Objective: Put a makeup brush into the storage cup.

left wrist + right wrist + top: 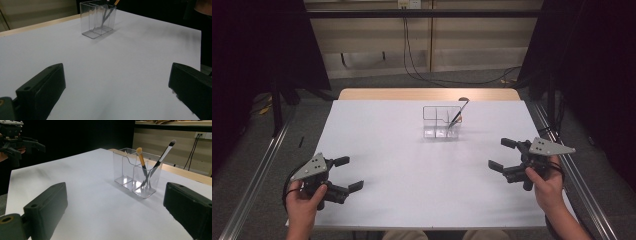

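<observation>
White counter (377, 200) carries a clear, compartmented organizer (441, 121) near its far edge; two makeup brushes (155, 167) lean crossed in one end compartment. Left gripper (346, 174) and right gripper (503, 154) hover with jaws spread, holding nothing.

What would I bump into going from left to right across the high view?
left gripper → clear organizer with two brushes standing in its right end → right gripper
</observation>
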Motion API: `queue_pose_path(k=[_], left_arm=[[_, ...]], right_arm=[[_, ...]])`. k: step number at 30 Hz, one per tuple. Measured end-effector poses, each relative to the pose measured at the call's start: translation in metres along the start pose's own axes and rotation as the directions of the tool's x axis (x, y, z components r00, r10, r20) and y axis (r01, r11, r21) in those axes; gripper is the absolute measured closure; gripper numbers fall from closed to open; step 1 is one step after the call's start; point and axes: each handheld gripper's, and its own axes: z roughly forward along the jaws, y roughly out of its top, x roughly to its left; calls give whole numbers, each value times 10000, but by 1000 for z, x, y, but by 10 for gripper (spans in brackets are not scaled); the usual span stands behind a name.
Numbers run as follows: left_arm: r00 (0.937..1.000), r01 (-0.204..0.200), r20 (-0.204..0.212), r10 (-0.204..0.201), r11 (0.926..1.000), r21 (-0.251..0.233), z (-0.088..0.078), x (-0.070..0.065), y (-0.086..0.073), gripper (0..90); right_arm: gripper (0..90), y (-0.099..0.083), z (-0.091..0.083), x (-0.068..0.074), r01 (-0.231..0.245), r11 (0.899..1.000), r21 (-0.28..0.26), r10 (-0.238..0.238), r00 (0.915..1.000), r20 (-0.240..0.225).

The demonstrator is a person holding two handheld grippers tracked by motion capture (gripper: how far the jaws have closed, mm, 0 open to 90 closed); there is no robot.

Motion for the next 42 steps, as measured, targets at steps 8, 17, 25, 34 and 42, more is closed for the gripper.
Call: queue_pose_path(k=[8, 17, 25, 34, 42], left_arm=[[10000, -43, 4, 43, 10000, 16, 0, 0, 0, 9], [10000, -86, 4, 86, 10000, 10, 0, 0, 0, 9], [10000, -51, 35, 51, 10000, -4, 0, 0, 0, 9], [10000, -47, -2, 47, 10000, 42, 0, -1, 0, 9], [10000, -72, 37, 72, 10000, 45, -1, -1, -1, 9]], right_arm=[[51, -6, -7, -1, -61, 10000, 76, 60, 10000, 47], [51, -13, -14, -2, -196, 9997, 162, 193, 9997, 160], [51, -19, -17, -3, -283, 9994, 187, 280, 9994, 207], [51, -23, -20, -3, -257, 9994, 223, 250, 9992, 312], [51, -27, -23, -3, -261, 9994, 224, 253, 9990, 369]])
